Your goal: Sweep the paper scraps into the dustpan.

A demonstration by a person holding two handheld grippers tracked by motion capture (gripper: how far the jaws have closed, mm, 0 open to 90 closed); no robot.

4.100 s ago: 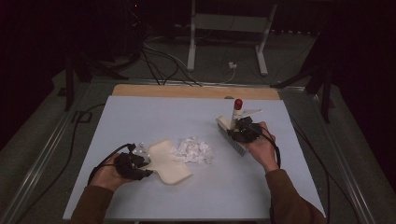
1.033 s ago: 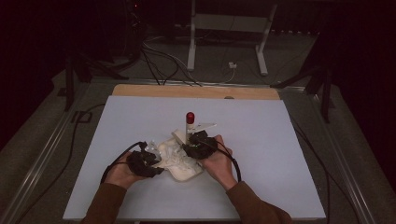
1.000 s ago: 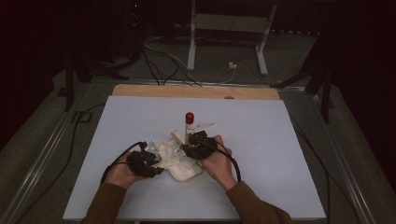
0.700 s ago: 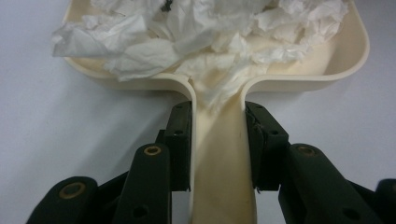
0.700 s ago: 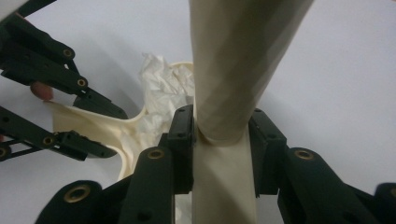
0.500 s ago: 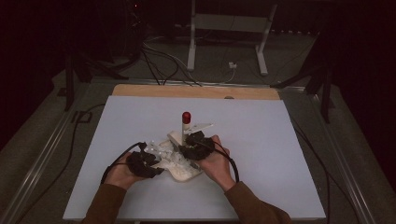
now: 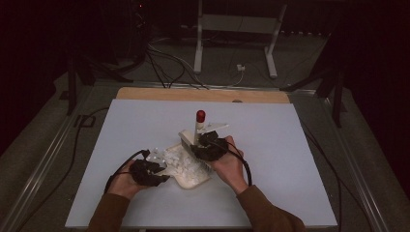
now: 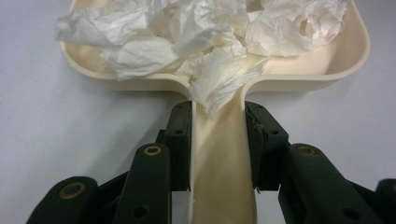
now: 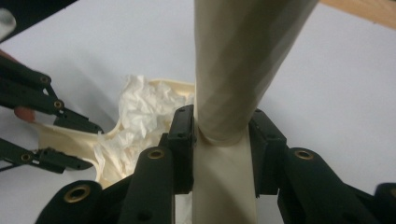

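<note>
A cream dustpan [image 7: 192,175] lies near the table's front, with crumpled white tissue [image 7: 178,158] heaped in its tray [image 8: 348,56]. My left gripper [image 7: 154,174] is shut on the dustpan's handle [image 8: 219,158], and tissue [image 8: 205,42] spills toward the handle's throat. My right gripper [image 7: 205,147] is shut on the cream handle [image 9: 233,93] of a brush [image 7: 193,140]. That handle stands up with its red tip [image 7: 200,116] on top, and the brush head sits at the pan's far edge. From the right gripper view I see the tissue [image 9: 140,112] in the pan and the left gripper [image 9: 60,140] beyond it.
The pale grey table top [image 7: 290,145] has a wooden strip [image 7: 203,95] along its far edge. Behind it are cables [image 7: 164,63] and a metal stand [image 7: 237,29] on a dark floor. A cable [image 7: 121,169] trails from the left gripper.
Four seconds ago the brush stood at the right and the tissue lay loose beside the pan. Now the tissue is in the pan, and over the last second the brush edged toward the far side.
</note>
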